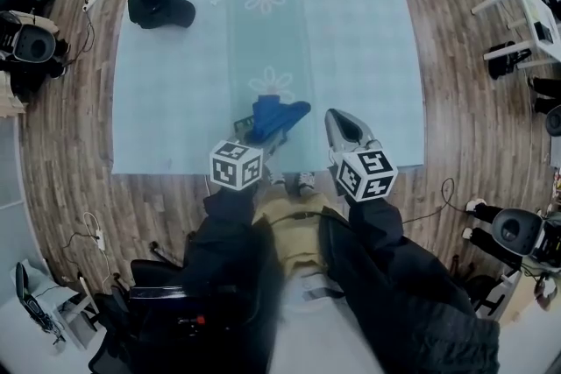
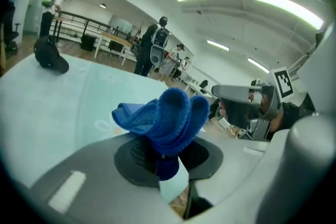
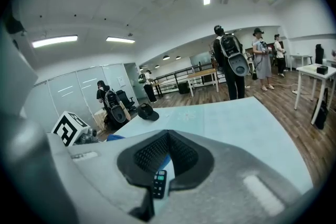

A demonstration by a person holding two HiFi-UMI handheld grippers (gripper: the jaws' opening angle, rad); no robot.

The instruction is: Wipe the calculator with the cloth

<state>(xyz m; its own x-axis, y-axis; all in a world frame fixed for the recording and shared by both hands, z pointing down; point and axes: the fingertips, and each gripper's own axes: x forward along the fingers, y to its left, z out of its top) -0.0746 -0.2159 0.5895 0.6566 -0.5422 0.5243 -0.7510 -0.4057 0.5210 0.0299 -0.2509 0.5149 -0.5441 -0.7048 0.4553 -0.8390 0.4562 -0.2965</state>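
**Cloth in One Gripper, Calculator in the Other**

A wood-plank floor (image 1: 70, 144) ran around a table (image 1: 175, 83) covered in pale blue with faint flower prints. The gripper views showed a bright open hall behind it, where people with backpacks (image 3: 231, 63) stood well back.

Far out at the table's left corner lay a black cap (image 1: 158, 9), well apart from everything else.

Nearer the person, above the near edge, the left gripper (image 1: 254, 134) had its jaws pressed together on the blue cloth (image 1: 279, 116). In the left gripper view the cloth (image 2: 165, 115) was pinched at its lower end between the dark pads. It rose out of the jaws in thick rounded folds, with one flap spread to the left.

Just to the right – apart from the cloth, not touching it – the right gripper (image 1: 344, 129) was held at about the same height. Its own view showed the jaws (image 3: 160, 165) closed onto the calculator (image 3: 159, 184), a small dark slab seen nearly end-on, with rows of keys and one green key at the top. It sat low in the narrow slot between the pads. (From the head view the calculator could not be picked out against the jaws.)

At the far right, off the table, stood white furniture (image 1: 535, 13) on the floor.
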